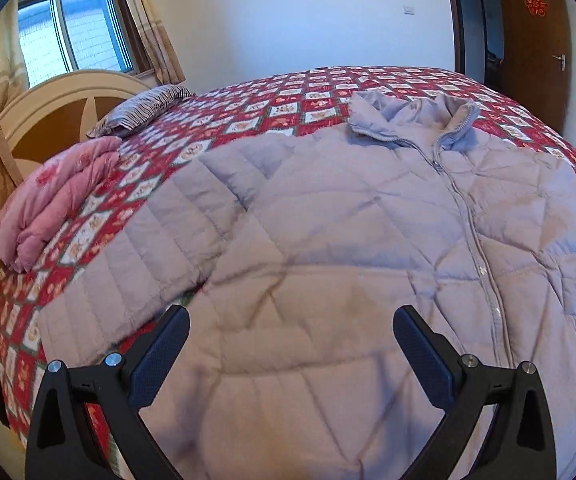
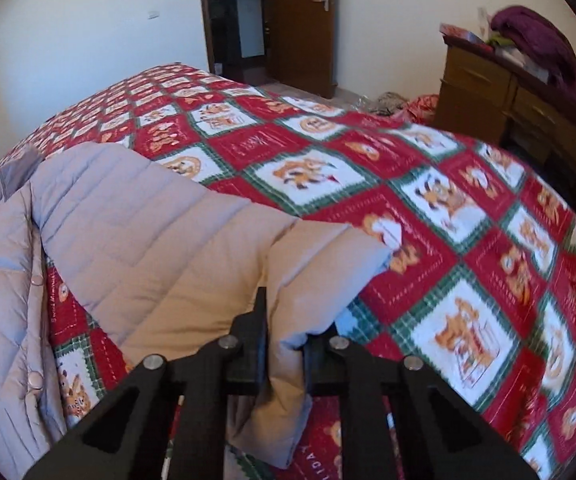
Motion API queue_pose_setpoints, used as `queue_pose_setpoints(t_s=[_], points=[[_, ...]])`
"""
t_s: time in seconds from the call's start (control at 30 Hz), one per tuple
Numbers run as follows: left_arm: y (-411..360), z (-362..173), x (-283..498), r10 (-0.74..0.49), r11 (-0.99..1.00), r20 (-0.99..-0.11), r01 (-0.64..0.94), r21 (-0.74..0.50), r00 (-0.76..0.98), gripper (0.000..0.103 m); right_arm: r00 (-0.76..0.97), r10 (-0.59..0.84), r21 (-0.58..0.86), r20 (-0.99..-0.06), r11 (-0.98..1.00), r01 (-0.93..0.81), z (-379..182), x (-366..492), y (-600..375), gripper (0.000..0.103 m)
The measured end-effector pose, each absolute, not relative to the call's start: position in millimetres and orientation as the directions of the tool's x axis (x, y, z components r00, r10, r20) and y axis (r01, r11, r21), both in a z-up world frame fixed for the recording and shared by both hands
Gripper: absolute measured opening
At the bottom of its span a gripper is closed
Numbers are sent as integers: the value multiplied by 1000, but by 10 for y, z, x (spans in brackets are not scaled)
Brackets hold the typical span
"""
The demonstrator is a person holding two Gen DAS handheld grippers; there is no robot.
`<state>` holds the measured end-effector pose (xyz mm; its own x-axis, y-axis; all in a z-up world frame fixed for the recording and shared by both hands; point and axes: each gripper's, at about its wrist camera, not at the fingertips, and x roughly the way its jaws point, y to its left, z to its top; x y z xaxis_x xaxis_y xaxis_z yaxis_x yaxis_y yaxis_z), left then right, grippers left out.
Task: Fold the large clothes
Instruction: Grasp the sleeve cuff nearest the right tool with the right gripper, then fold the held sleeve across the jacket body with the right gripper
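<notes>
We are looking at a pale lilac quilted jacket (image 1: pixel 367 220) lying front-up and zipped on the red patchwork bedspread (image 1: pixel 288 92), filling the centre and lower right of the left wrist view, its collar toward the upper right. Our left gripper (image 1: pixel 291 344) is hovering just above the jacket's body at the bottom of that frame, its 2 fingers spread wide and holding nothing. In the right wrist view our right gripper (image 2: pixel 286 360) is pinching the end of 1 sleeve (image 2: pixel 192 248) at the bottom centre, the cuff fabric bunched between the pressed fingers while the sleeve is running up toward the left of the frame.

We are judging the jacket to be light, puffy and soft: it is likely to sag and billow rather than hold a crease, and its smooth shell may slip from a shallow pinch. A deep bite across a seam or cuff looks safest; for the left side, the other sleeve (image 1: pixel 136 248) at the middle left of the left wrist view, or the hem edge, is offering the firmest hold.

A folded pink blanket (image 1: pixel 56 204) and a striped pillow (image 1: pixel 144 110) are sitting at the left, well apart from the jacket.
</notes>
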<state>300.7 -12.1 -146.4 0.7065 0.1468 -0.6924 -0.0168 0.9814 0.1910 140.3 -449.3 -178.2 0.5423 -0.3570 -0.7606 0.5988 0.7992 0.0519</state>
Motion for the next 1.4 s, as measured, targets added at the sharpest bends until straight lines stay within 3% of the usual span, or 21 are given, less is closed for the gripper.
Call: queue_pose_setpoints(t_s=[0.23,0.53,0.87,1.23,1.33,1.4], points=[[38,-1335,3260,141,986,-695,-38,162,705,102,626,-380,15,-681,848,531,-1243,1712,-4281,11],[271,-1319,3439,130,991,-710,-72,112,692,102,759,-311,-68,-572,940,333,-706,2371,-3271,11],[564,-1460,3750,173,985,-719,-134,111,673,102,812,-164,-115,-560,986,119,-853,3082,-2063,11],[748,-1567,3794,195,980,-737,-161,118,647,102,791,-52,-128,-610,991,-34,-1310,3565,-1167,11],[763,-1462,3779,199,979,-731,-172,113,653,102,782,-12,-109,-623,992,-71,-1402,3613,-1084,22],[750,-1357,3755,197,979,-719,-176,105,667,102,766,36,-63,-641,993,-99,-1419,3579,-1105,59]])
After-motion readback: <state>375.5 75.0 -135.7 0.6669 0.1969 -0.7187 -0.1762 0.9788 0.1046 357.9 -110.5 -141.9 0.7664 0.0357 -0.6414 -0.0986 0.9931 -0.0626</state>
